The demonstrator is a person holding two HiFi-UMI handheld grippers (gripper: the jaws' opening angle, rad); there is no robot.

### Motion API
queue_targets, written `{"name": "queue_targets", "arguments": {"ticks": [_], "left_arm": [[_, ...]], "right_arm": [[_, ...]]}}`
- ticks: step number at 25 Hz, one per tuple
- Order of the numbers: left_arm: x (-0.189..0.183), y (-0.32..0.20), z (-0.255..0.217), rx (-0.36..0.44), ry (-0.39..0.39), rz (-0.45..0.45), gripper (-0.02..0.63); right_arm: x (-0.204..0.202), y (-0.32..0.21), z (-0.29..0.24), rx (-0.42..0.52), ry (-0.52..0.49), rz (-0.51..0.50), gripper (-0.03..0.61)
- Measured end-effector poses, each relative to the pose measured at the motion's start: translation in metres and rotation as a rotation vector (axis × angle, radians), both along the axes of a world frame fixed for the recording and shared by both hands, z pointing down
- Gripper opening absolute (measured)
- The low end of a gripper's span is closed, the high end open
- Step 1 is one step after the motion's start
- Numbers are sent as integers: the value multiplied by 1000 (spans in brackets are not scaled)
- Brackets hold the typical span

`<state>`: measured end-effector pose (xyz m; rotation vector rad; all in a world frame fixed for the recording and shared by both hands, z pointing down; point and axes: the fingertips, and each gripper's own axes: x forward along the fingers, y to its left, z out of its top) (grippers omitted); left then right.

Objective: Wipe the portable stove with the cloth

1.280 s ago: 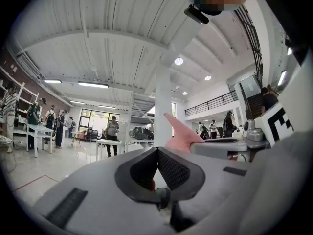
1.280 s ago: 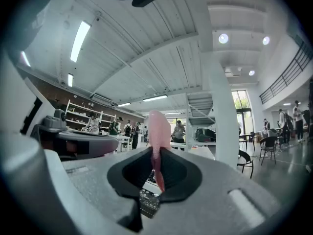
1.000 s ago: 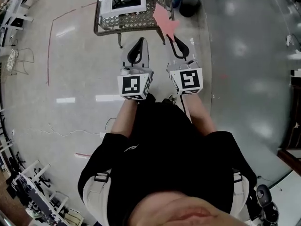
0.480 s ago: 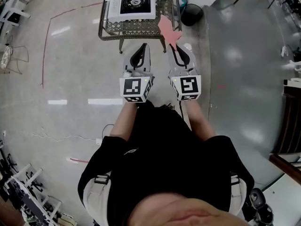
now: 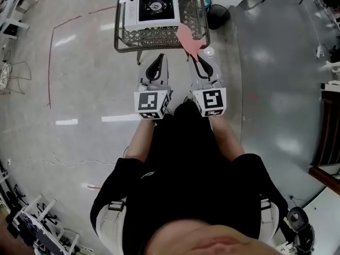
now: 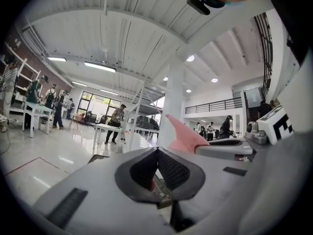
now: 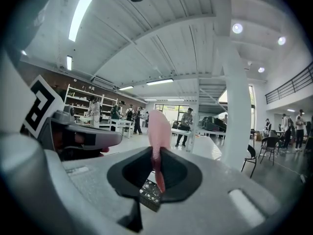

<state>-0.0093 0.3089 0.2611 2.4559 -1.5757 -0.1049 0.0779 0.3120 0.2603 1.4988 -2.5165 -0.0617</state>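
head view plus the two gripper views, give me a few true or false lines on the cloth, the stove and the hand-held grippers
1. The pink cloth is clamped in the right hand-held gripper. True.
2. The left hand-held gripper holds a corner of the cloth. False: its jaws are shut on nothing, and the cloth is only in the right one.
3. The portable stove sits on the table. True.
4. The cloth is spread over the stove. False: it sticks up from the right gripper's jaws, short of the stove.
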Motion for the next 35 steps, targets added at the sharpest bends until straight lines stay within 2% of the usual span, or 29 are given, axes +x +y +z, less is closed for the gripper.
{"name": "queue_targets", "arguments": {"ticks": [7, 13, 17, 22, 27, 31, 35], "left_arm": [[-10, -43, 22, -45, -30, -9, 0], [-26, -105, 42, -104, -68, -7, 0], [-20, -158, 60, -136, -51, 4, 0], [-11, -212, 105, -236, -77, -14, 0], [8, -263, 153, -276, -126, -11, 0], [1, -288, 184, -332, -136, -64, 0], [-4, -290, 214, -387, -140, -78, 0]], "right_arm": [[8, -49, 22, -37, -29, 14, 38], [7, -114, 47, -90, -56, 27, 38], [18, -169, 60, -117, -66, 34, 38], [32, -222, 94, -201, -51, 25, 40], [42, -264, 152, -304, -17, -2, 40], [45, -290, 203, -394, 4, -21, 40], [48, -294, 261, -510, 34, -15, 40]]}}
